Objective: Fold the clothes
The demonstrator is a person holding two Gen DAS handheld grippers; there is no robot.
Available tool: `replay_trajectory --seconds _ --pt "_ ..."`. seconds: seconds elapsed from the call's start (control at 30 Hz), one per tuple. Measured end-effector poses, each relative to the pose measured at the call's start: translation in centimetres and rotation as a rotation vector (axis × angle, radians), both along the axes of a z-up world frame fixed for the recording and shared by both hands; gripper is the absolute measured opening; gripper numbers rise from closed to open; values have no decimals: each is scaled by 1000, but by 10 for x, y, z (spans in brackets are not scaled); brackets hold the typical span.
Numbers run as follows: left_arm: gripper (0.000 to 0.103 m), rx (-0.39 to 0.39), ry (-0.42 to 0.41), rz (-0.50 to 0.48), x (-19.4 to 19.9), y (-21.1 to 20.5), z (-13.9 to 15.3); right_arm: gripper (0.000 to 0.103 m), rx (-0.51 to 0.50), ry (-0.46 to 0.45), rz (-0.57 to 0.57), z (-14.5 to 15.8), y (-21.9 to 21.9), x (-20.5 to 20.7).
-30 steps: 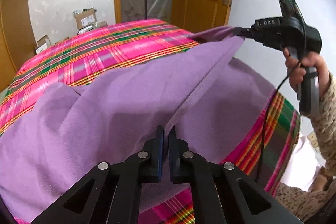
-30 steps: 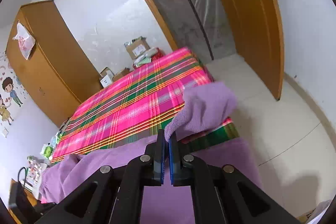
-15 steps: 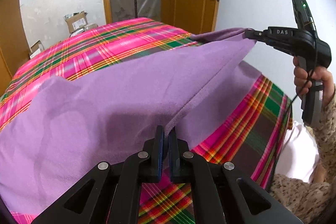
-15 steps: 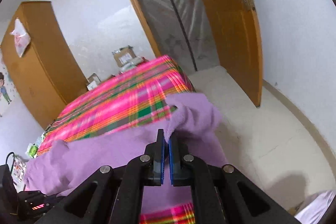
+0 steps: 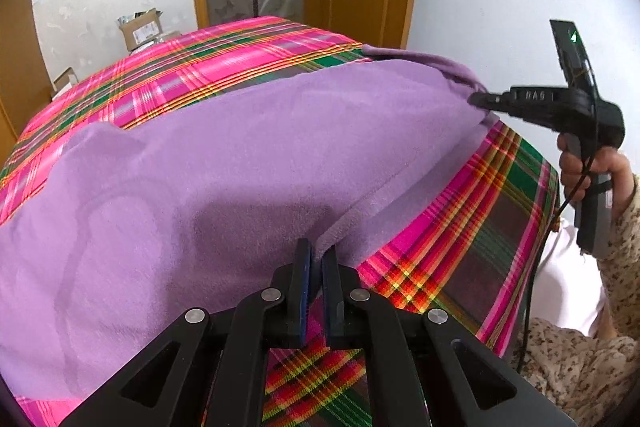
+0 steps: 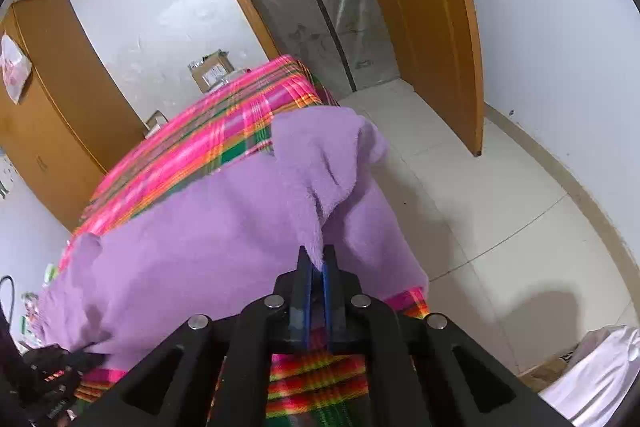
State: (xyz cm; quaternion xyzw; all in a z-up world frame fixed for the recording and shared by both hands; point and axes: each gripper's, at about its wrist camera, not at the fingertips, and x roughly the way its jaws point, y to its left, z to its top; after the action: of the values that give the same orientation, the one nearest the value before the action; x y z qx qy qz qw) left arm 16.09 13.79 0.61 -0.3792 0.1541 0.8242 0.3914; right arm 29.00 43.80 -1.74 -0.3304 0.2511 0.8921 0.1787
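Note:
A purple fleece garment (image 5: pixel 240 167) lies spread across a bed with a pink plaid sheet (image 5: pixel 208 67). My left gripper (image 5: pixel 316 253) is shut on its near hem, low over the sheet. In the left wrist view my right gripper (image 5: pixel 478 101), held by a hand at the right, pinches the far corner at the bed's edge. In the right wrist view the right gripper (image 6: pixel 317 258) has a bunched purple corner (image 6: pixel 320 163) between its pads, and its jaws are opening slightly. The garment (image 6: pixel 220 227) runs left towards the dark left gripper (image 6: pixel 88 359).
The bed's right edge drops to a pale tiled floor (image 6: pixel 500 227). An orange door (image 6: pixel 432 27) stands open beyond it. Cardboard boxes (image 5: pixel 140 27) sit behind the bed and a wooden wardrobe (image 6: pixel 60 99) stands at the left. A patterned sleeve (image 5: pixel 580 359) and white cloth (image 6: pixel 592 367) are near.
Both grippers have come down and the raised purple fabric has settled flat on the bed. The right gripper dropped most, down to the bed's edge. More plaid sheet shows near the left gripper.

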Motion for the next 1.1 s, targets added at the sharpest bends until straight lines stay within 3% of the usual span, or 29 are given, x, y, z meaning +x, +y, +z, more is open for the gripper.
replay_trajectory --seconds 0.07,0.13,0.3,0.37,0.53,0.6,0.8,0.87,0.9,1.1 --pt "6 -1 -3 -1 1 0 0 11 54 -15 2 2 -4 1" --pt "7 2 -7 -3 2 -1 1 25 132 -40 -8 8 -9 0" --pt "7 19 -17 0 1 -5 7 29 357 -29 17 32 -28 -5" --pt "7 22 -25 0 -1 -5 8 30 403 -36 40 38 -31 -15" --pt "7 24 -41 -1 -3 -5 5 31 368 -62 91 46 -21 -43" --pt "7 23 -51 4 -4 -4 2 36 373 -68 135 46 -20 -50" --pt "7 19 -52 6 -4 -2 1 36 348 -184 151 30 -3 -86" --pt "7 19 -51 8 -3 -2 1 21 330 -194 139 28 2 -92" --pt "7 19 -51 9 -3 -1 1 6 319 -181 132 29 5 -91" --pt "7 19 -52 16 -2 1 1 3 194 -65 55 36 27 -66"
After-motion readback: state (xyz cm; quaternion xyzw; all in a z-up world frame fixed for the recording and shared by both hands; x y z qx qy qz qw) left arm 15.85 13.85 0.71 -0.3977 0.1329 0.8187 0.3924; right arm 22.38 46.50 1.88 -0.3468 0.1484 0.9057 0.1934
